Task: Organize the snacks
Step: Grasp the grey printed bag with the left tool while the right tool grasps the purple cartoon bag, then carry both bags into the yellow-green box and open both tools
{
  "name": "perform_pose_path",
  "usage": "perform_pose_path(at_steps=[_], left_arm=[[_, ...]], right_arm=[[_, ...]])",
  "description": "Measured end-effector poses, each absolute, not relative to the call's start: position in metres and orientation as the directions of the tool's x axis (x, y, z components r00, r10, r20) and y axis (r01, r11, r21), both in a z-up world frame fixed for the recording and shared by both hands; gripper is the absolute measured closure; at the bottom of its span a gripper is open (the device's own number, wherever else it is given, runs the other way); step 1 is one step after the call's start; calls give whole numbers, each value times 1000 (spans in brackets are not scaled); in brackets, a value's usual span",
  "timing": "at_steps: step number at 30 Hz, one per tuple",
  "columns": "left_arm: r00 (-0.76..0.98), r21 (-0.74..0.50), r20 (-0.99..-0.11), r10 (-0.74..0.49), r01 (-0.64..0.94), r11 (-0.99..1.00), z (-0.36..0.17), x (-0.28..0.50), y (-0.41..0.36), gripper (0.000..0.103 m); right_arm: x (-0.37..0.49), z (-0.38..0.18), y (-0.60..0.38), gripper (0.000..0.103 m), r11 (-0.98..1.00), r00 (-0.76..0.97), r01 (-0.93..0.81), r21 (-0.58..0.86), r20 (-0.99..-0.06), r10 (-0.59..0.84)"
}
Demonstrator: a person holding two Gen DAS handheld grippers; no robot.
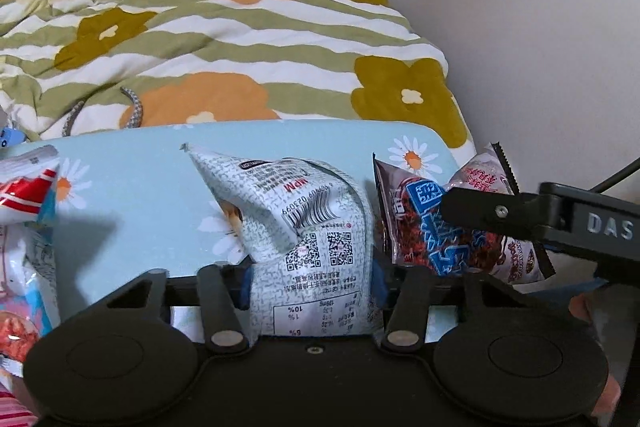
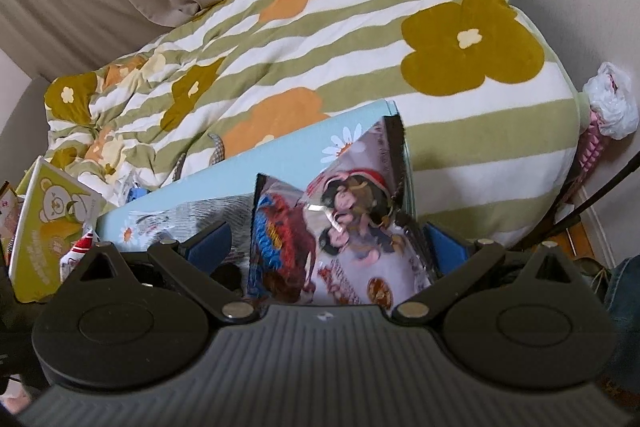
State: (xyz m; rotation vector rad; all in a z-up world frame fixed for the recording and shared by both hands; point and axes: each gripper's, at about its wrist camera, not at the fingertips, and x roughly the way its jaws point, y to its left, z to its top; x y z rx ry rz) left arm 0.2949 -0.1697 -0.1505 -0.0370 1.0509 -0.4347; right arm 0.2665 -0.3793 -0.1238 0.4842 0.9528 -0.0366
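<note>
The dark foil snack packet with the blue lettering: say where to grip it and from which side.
Grip the dark foil snack packet with blue lettering across its puffed middle, coming from above and the near edge of the light blue daisy-print board. It lies flat, partly under the pinkish cartoon packet, with the grey printed packet close beside, so the side seams look crowded.

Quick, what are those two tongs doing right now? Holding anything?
Left tongs: closed on the grey-white snack packet.
Right tongs: open, with the cartoon-print snack packet between them, not yet gripped.
</note>
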Motion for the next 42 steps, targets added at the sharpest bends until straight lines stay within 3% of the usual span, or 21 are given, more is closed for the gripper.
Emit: perform_pose_path(at_steps=[17, 18, 24, 42], left_arm=[[502, -172, -805, -317, 314, 934, -125, 274, -145, 48], [508, -171, -801, -316, 313, 934, -123, 272, -143, 48], [544, -164, -778, -315, 308, 937, -106, 260, -131, 48], [695, -177, -649, -310, 258, 950, -30, 209, -71, 48]], right_arm=[[280, -135, -360, 0, 948, 568, 166, 271, -813, 133], [279, -135, -358, 7, 953, 566, 160, 258, -815, 126], [270, -130, -349, 13, 977, 578, 134, 165, -814, 59], [229, -53, -324, 18, 983, 717, 95, 158, -695, 42]])
